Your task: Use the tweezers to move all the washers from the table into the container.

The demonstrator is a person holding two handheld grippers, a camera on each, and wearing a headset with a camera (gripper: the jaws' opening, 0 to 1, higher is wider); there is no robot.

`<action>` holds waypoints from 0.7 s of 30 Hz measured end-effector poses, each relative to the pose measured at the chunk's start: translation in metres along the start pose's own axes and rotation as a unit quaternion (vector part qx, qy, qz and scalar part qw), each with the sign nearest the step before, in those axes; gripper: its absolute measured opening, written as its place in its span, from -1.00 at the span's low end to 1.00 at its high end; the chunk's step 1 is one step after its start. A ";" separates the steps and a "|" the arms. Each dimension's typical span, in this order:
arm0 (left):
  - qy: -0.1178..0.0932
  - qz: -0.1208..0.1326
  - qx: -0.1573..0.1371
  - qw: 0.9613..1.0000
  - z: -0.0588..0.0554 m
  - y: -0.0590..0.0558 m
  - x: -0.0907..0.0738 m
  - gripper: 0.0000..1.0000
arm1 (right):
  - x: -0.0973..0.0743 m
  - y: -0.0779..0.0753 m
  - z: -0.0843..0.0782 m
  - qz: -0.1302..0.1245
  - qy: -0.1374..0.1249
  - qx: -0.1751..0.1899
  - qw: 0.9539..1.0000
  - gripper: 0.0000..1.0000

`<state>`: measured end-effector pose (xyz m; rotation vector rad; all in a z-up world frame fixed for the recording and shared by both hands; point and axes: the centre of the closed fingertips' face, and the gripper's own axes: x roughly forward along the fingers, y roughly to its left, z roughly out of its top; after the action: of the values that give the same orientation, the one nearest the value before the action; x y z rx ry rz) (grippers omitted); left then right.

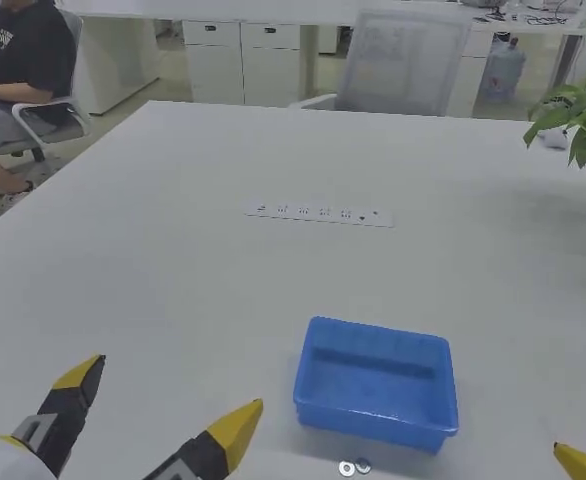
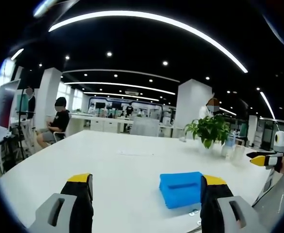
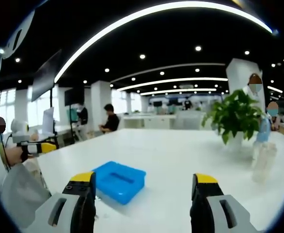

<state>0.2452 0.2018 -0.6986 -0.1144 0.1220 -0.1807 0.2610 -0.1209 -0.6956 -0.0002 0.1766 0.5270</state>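
A blue rectangular container (image 1: 376, 385) stands empty on the white table (image 1: 173, 260), near the front edge. Two small silvery washers (image 1: 353, 467) lie just in front of it. My left gripper (image 1: 158, 400) hovers low at the front left with its yellow-tipped jaws wide apart and nothing between them. One yellow tip of my right gripper (image 1: 578, 462) pokes in at the bottom right. From the left gripper view the container (image 2: 181, 188) sits between the open jaws of the left gripper (image 2: 146, 187). The right gripper (image 3: 143, 184) is open too, with the container (image 3: 118, 180) ahead to its left.
A flat power strip (image 1: 318, 213) is set into the table's middle. A potted plant (image 1: 578, 120) stands at the right edge, with bottles (image 3: 264, 160) near it. A grey chair (image 1: 403, 60) is at the far side. A seated person (image 1: 23, 60) is at the back left.
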 end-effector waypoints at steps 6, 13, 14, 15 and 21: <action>0.005 -0.006 0.002 1.000 -0.002 -0.003 0.001 0.87 | 0.000 0.002 0.001 0.000 0.001 -0.007 1.000 0.59; 0.009 -0.008 0.003 1.000 -0.003 -0.004 0.001 0.86 | -0.001 -0.001 0.001 -0.007 -0.001 -0.007 1.000 0.59; 0.010 -0.008 0.002 1.000 -0.003 -0.004 0.001 0.86 | -0.001 -0.001 0.001 -0.007 -0.002 -0.006 1.000 0.59; 0.010 -0.007 0.003 1.000 -0.004 -0.003 0.001 0.86 | -0.001 -0.001 0.001 -0.007 -0.002 -0.006 1.000 0.59; 0.014 -0.006 0.002 1.000 -0.005 -0.003 0.001 0.86 | -0.001 -0.002 0.001 -0.008 -0.002 -0.008 1.000 0.59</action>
<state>0.2453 0.1984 -0.7038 -0.1088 0.1493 -0.1942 0.2613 -0.1227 -0.6945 -0.0168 0.1680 0.5121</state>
